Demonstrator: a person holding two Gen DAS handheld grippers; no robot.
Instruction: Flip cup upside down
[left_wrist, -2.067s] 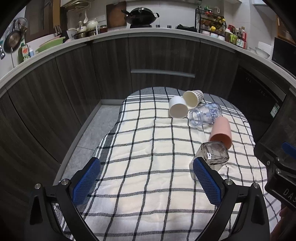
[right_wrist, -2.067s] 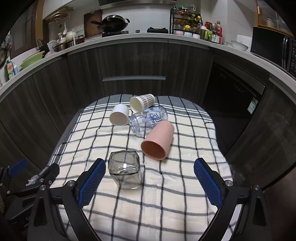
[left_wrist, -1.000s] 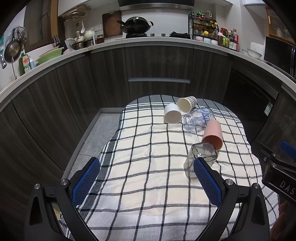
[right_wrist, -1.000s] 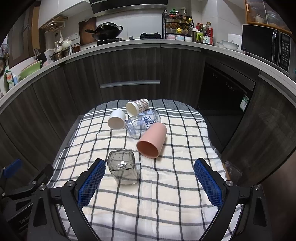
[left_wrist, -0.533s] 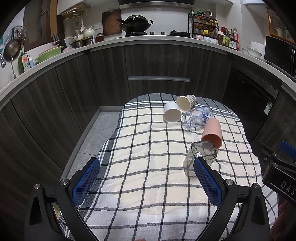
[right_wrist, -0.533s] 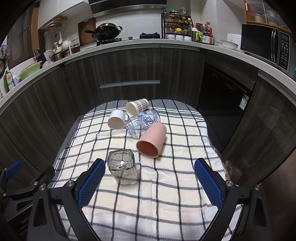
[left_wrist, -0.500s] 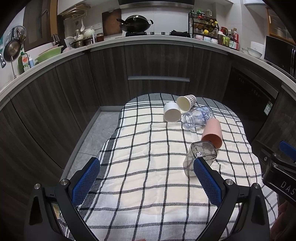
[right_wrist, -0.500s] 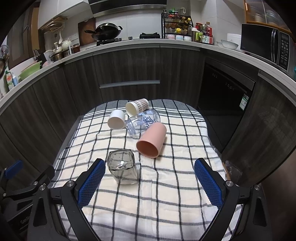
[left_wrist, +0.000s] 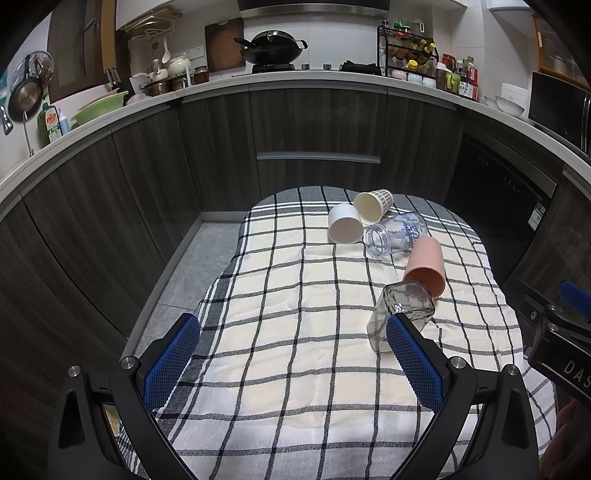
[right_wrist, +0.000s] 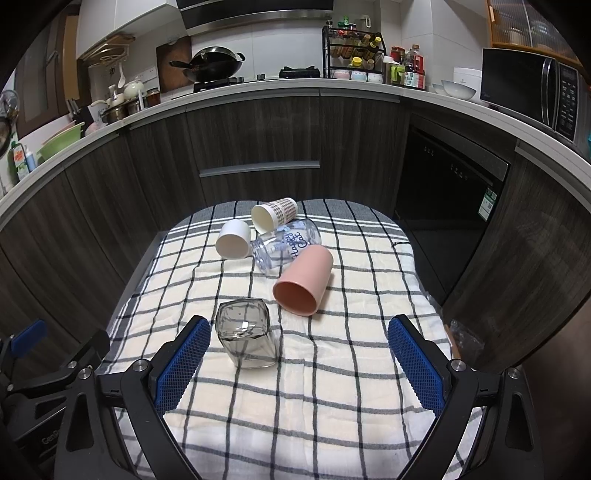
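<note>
On the checked cloth (right_wrist: 295, 387) in front of you, five cups lie on their sides: a square smoky glass (right_wrist: 245, 338) nearest, then a pink cup (right_wrist: 304, 278), a clear printed jar (right_wrist: 286, 245), a white cup (right_wrist: 233, 243) and a patterned paper cup (right_wrist: 275, 215) at the far end, the last four clustered close together. Your right gripper (right_wrist: 295, 365) is spread wide and holds nothing, the smoky glass just inside its left finger. Your left gripper (left_wrist: 291, 365) is likewise released over bare cloth, its right finger overlapping that glass (left_wrist: 402, 314) in view.
</note>
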